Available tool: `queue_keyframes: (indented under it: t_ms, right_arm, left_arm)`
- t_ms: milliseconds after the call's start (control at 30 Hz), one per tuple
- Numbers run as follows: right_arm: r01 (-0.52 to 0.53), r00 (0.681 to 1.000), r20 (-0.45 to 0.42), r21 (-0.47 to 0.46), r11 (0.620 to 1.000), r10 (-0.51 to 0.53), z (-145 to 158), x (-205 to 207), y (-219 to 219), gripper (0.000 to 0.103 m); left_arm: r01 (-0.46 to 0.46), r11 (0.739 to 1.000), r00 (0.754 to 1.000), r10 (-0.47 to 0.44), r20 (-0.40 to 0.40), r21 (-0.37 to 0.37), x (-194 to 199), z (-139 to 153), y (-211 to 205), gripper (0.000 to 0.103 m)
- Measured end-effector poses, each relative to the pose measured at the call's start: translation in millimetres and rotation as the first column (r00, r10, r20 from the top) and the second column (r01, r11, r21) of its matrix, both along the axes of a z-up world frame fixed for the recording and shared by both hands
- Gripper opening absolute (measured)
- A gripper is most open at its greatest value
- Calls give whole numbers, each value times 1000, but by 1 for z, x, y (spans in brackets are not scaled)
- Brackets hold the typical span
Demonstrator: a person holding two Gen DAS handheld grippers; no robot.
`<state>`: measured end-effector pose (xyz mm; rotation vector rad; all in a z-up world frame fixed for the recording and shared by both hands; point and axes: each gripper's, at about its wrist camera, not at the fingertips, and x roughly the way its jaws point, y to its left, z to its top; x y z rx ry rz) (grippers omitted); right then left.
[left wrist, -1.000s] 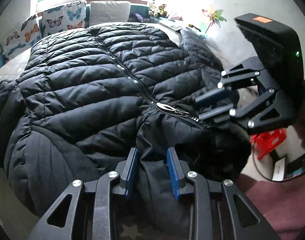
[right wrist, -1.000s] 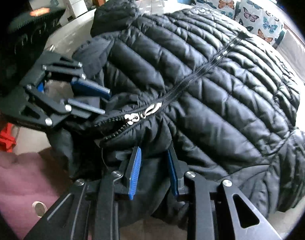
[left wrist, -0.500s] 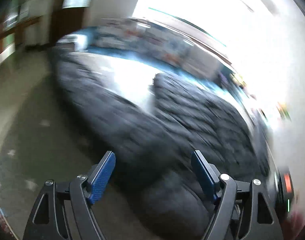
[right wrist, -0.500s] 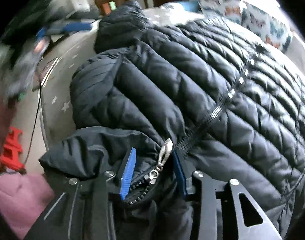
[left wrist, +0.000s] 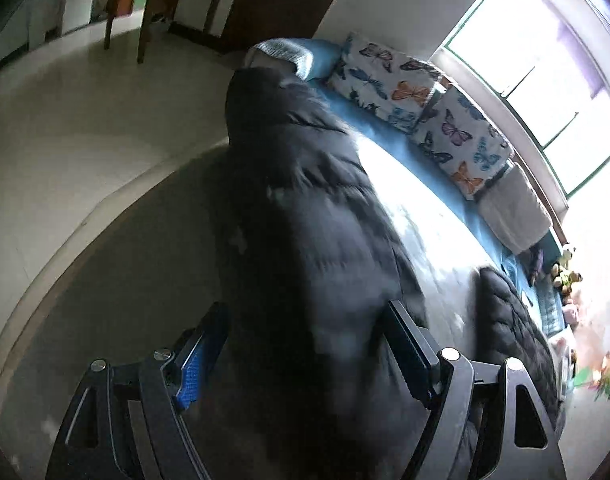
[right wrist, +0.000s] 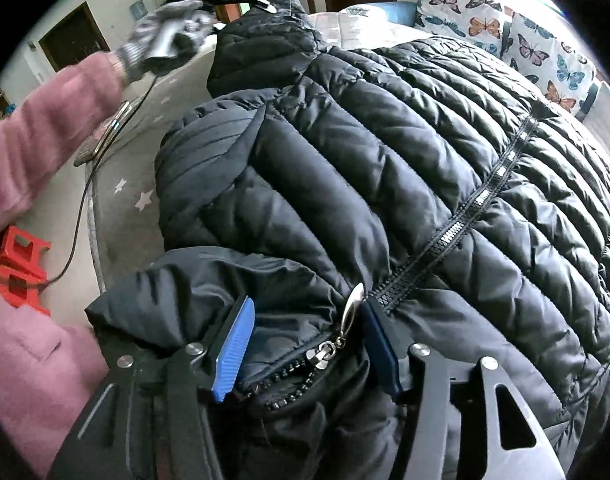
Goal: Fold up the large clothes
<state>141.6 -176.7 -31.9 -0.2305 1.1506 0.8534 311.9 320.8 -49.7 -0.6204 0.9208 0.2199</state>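
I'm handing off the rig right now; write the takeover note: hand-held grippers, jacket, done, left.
Left hand-held gripper: open, jaws wide, over the sleeve side of the black quilted puffer jacket; that view is blurred, and no grip shows.
Right hand-held gripper: fingers around the collar fabric by the silver zipper pull; whether it is clamped I cannot tell.
Jacket lies spread front-up and zipped on the grey star-print bed cover, with butterfly-print pillows beyond.
Done: no fold visible.
Left: sleeves in, then fold the body.
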Motion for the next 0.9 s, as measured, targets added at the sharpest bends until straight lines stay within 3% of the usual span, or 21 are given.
queue_keyframes:
  t_ms: [100, 333, 433, 500, 600, 700, 900]
  right_arm:
    - [-3, 1000, -18, 9, 1000, 3, -1, 3, 0, 67]
    - [12, 998, -57, 44, 999, -10, -2, 8, -2, 71]
    - [14, 998, -61, 45, 999, -11, -2, 9, -1, 72]
    - [15, 998, -60, 43, 999, -13, -2, 8, -1, 72]
    - [16, 998, -54, 37, 999, -14, -2, 7, -1, 72]
    - [16, 999, -45, 32, 999, -15, -2, 6, 0, 72]
    - [40, 999, -30, 23, 999, -39, -1, 4, 2, 72]
  left_arm:
    - [-39, 997, 999, 38, -17, -65, 30, -17, 22, 80]
    - [-51, 995, 999, 49, -21, -90, 89, -34, 64, 61]
    - [-40, 995, 999, 38, -19, -96, 104, -39, 73, 48]
    - [-36, 989, 999, 38, 9, -142, 111, -38, 79, 26]
    - [-28, 987, 996, 41, 77, -160, 107, -16, 83, 14]
    - [-16, 992, 989, 34, 143, -124, 98, 22, 85, 13]
    - [61, 997, 951, -46, 304, -38, 65, 123, 53, 12]
